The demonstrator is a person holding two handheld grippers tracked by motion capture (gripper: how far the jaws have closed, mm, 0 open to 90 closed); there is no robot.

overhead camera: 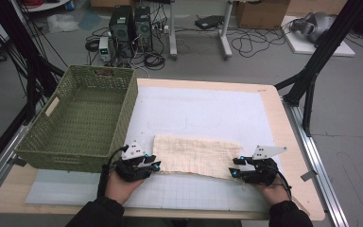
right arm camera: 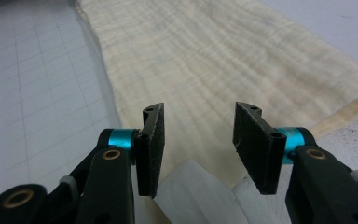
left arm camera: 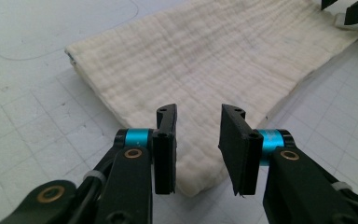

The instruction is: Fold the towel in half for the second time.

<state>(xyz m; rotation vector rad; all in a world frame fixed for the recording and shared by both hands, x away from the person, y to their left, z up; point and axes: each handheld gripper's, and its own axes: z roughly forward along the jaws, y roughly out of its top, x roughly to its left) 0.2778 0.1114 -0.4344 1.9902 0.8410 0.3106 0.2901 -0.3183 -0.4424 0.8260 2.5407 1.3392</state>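
Observation:
A cream folded cloth [overhead camera: 196, 154] lies flat on the white grid mat [overhead camera: 203, 113], near the table's front. My left gripper [overhead camera: 152, 164] sits at the cloth's near left corner, open, its jaws standing apart over that corner [left arm camera: 191, 182] without pressing it. My right gripper [overhead camera: 236, 170] sits at the near right corner, open as well, with the cloth [right arm camera: 205, 84] stretching away beyond its jaws and a white tag [right arm camera: 191, 193] lying below them. In the left gripper view the right gripper's black tips [left arm camera: 354, 11] show at the far corner of the cloth.
A green woven basket [overhead camera: 52, 142] stands empty on the table's left, close behind my left hand. The wooden table edge [overhead camera: 295, 156] runs along the right. Computers, cables and boxes sit on the floor beyond.

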